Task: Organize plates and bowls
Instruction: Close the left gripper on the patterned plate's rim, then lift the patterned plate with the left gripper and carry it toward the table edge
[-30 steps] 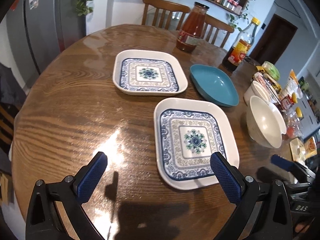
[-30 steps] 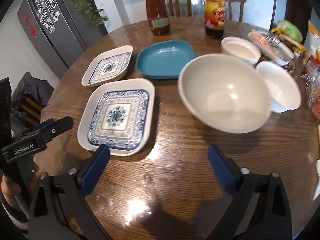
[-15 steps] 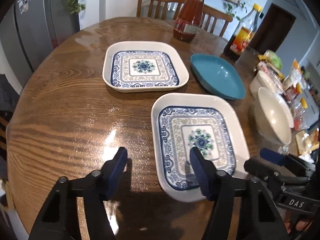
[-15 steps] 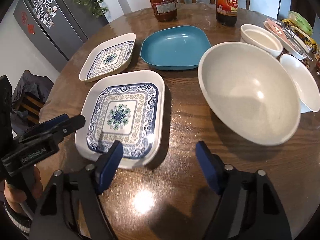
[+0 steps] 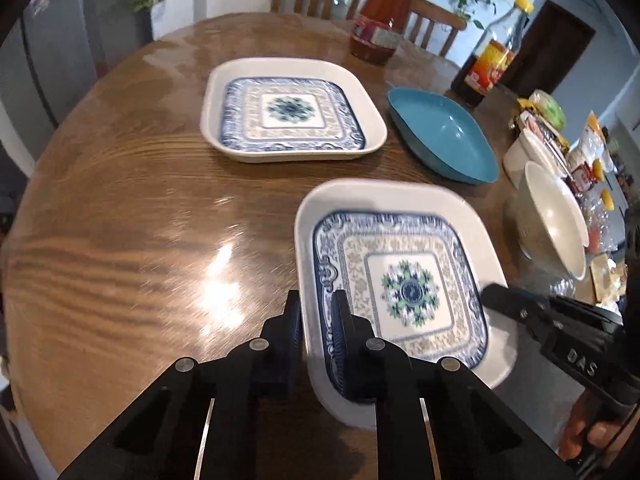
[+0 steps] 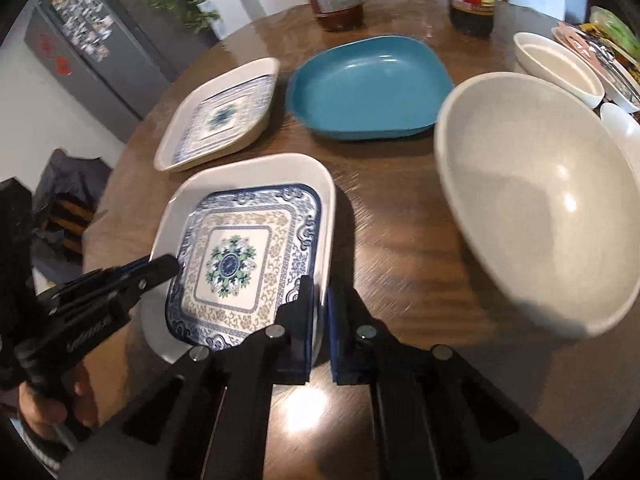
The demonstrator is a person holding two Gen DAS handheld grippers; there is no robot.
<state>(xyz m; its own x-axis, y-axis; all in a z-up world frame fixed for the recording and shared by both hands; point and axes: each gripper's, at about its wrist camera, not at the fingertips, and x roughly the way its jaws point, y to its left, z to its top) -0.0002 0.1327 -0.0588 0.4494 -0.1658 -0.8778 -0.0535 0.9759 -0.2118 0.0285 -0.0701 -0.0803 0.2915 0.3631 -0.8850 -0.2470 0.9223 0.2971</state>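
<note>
Both grippers had just closed on the near patterned plate [image 5: 404, 280], one per side: left gripper [image 5: 316, 332] had its jaws clamped across the plate's left rim, one pad outside, one inside the well; right gripper [image 6: 318, 320] had its jaws pinched onto the right rim the same way. A second ago both sets of jaws stood wide open short of the plate, so the grasp was fresh and two-handed. Plate sat at the near edge of the desk [image 5: 120, 220], apparently not lifted yet, though motion blur made that hard to confirm. Likely next step: lift it and stack it on the matching far plate [image 5: 292, 110], which lay further back. Teal dish [image 5: 444, 136] sat just right of that one, untouched. Large white bowl [image 6: 540, 200] was off to the right, smaller white bowl [image 6: 560, 66] behind it, neither nested yet. Sauce jar [image 5: 380, 24] and dark bottle [image 5: 490, 60] stood at the far edge.
</note>
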